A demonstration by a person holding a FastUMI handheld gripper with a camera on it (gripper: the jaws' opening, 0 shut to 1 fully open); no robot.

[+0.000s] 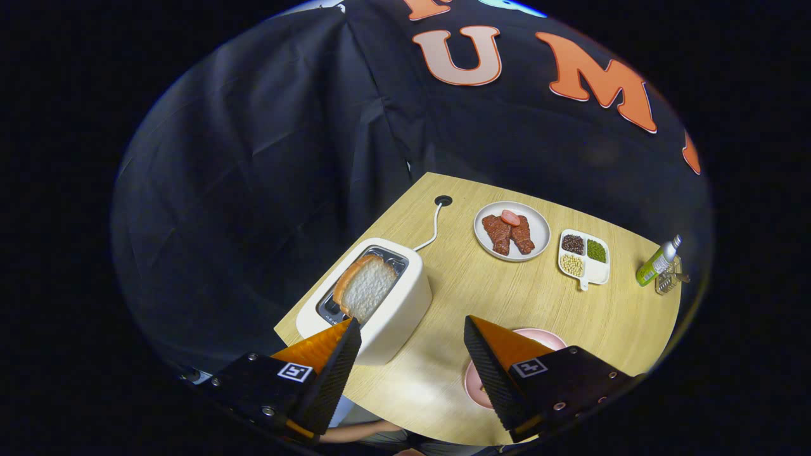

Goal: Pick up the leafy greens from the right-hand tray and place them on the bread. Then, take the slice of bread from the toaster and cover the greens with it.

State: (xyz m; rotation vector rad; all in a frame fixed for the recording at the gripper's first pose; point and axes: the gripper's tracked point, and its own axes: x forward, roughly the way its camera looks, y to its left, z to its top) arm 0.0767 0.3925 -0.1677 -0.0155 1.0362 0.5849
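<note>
Bread slice (pixel 366 286), porous and crusted, stood in the glossy white toaster (pixel 374 301) on the wood-grain surface (pixel 507 291), just ahead of the wide-open, empty gripper (pixel 412 332).

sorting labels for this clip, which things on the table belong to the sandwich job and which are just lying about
Job:
- slice of bread in the toaster
- pink plate, partly behind a finger
- gripper, fingers open, holding nothing

Lying about:
- white plate of meat
- divided dish of beans
- green bottle

White plate (pixel 538 223) with meat slices (pixel 508 234); divided dish (pixel 595 271) of beans beside it; green bottle (pixel 657 262) further right.
</note>
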